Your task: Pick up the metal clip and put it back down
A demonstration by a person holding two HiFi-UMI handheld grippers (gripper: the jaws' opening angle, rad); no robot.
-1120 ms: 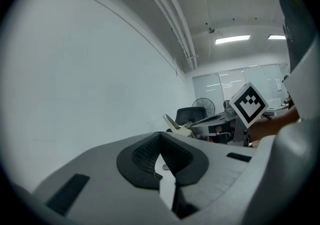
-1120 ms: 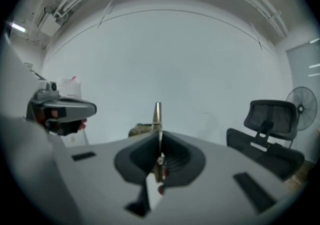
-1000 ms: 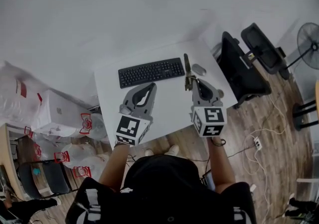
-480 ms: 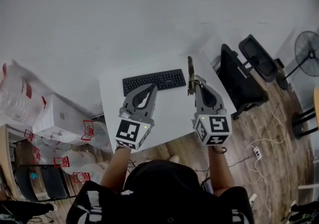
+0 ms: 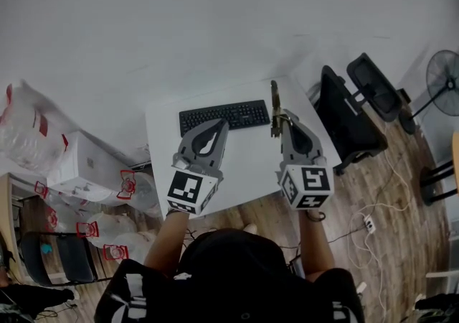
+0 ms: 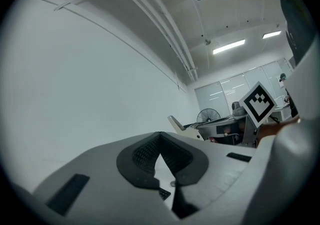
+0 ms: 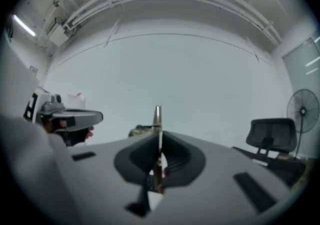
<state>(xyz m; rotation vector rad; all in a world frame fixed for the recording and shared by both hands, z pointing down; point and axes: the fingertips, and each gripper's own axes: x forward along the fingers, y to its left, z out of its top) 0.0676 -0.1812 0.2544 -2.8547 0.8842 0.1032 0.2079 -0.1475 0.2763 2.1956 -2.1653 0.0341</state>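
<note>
The metal clip [image 5: 273,103] is a thin brassy strip that sticks out forward past the tips of my right gripper [image 5: 280,118], above the white table [image 5: 251,164]. That gripper is shut on the clip. In the right gripper view the clip [image 7: 158,118] stands edge-on, pinched between the dark pads [image 7: 176,158]. My left gripper [image 5: 221,125] hovers beside it over the keyboard's near edge, with its tips together and nothing in them. The left gripper view shows the left gripper's pads [image 6: 145,156] meeting at their tips.
A black keyboard [image 5: 224,115] lies across the back of the table. A black office chair [image 5: 346,122] stands close to the table's right side, with a floor fan [image 5: 445,85] beyond it. White boxes and plastic bags [image 5: 86,171] crowd the floor at the left.
Both grippers have risen a little above the table, with most of the rise early on. The clip has stayed in the right gripper's jaws throughout.
</note>
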